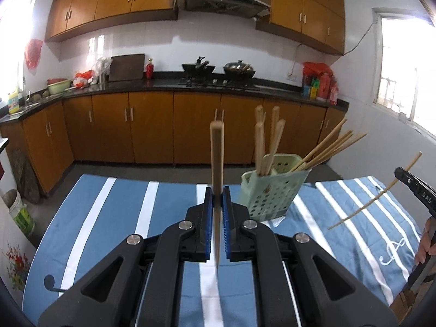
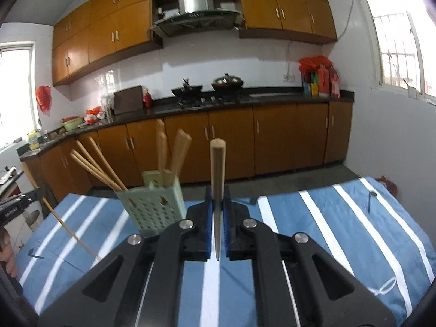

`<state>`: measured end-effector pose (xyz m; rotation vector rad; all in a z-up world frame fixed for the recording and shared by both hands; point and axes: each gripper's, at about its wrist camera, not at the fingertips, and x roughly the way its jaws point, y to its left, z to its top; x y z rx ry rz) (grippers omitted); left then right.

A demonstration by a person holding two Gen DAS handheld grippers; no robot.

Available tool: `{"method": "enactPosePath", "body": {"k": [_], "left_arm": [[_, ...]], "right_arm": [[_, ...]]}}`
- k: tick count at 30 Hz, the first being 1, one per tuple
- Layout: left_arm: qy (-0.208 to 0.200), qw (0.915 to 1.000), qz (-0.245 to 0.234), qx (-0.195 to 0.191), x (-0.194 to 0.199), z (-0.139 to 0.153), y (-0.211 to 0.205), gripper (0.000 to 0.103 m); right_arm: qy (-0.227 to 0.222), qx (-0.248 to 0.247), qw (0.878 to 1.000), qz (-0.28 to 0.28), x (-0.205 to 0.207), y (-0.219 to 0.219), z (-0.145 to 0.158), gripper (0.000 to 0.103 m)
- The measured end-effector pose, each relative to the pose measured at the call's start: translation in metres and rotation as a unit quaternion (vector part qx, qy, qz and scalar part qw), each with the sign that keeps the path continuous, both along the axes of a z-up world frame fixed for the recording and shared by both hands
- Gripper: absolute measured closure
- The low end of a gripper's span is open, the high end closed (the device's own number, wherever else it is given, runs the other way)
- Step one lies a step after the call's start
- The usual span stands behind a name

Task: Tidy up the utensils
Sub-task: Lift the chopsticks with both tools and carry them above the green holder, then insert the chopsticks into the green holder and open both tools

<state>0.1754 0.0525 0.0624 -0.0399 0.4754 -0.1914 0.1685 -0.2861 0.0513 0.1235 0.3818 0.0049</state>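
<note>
Each gripper pinches one wooden chopstick. The left gripper (image 1: 218,199) has its blue pads pressed on a chopstick (image 1: 217,158) that stands nearly upright above the table. The right gripper (image 2: 218,201) clamps a second chopstick (image 2: 217,169) the same way. Between them, toward the far edge of the blue-and-white striped tablecloth (image 1: 109,218), stands a pale green perforated utensil holder (image 1: 269,193) with more chopsticks (image 1: 327,147) and wooden handles (image 1: 265,139) in it.
</note>
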Motion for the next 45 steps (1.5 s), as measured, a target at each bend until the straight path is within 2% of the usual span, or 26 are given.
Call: {"method": "enactPosePath", "body": {"k": [5,11,17,22,26,35,40,41,43,45], "left_arm": [[-0.022,0.9990,-0.032,-0.022,-0.005,0.027,-0.016,0.096],[-0.084,0.9940,-0.050,-0.050,-0.001,0.068,-0.042,0.096],[-0.145,0.9865,-0.026,-0.072,0.020,0.099,-0.063,0.096],[-0.171,0.9820,0.006,-0.081,0.046,0.104,-0.068,0.096],[-0.171,0.9821,0.015,-0.077,0.064,0.091,-0.072,0.096],[-0.124,0.9899,0.003,-0.069,0.082,0.054,-0.076,0.095],[-0.116,0.9901,0.004,-0.079,0.079,0.057,-0.068,0.094],[-0.117,0.9898,0.004,-0.080,0.076,0.060,-0.066,0.092],[-0.123,0.9891,0.008,-0.081,0.071,0.065,-0.062,0.077],[-0.129,0.9882,0.011,-0.081,0.064,0.070,-0.057,0.068]], "right_arm": [[-0.046,0.021,0.998,0.037,-0.007,0.011,0.040,0.095],[-0.099,0.035,0.992,0.070,-0.008,0.029,0.085,0.095],[-0.120,0.009,0.989,0.085,0.011,0.054,0.105,0.095],[-0.107,0.006,0.990,0.087,0.044,0.063,0.104,0.095],[-0.084,0.008,0.993,0.085,0.072,0.063,0.092,0.095],[-0.036,0.007,0.995,0.094,0.110,0.075,0.067,0.095],[-0.032,0.012,0.995,0.089,0.111,0.074,0.064,0.083],[-0.035,0.013,0.995,0.088,0.109,0.073,0.065,0.083],[-0.044,0.015,0.995,0.087,0.100,0.069,0.071,0.083],[-0.060,0.010,0.995,0.083,0.086,0.065,0.077,0.081]]}}
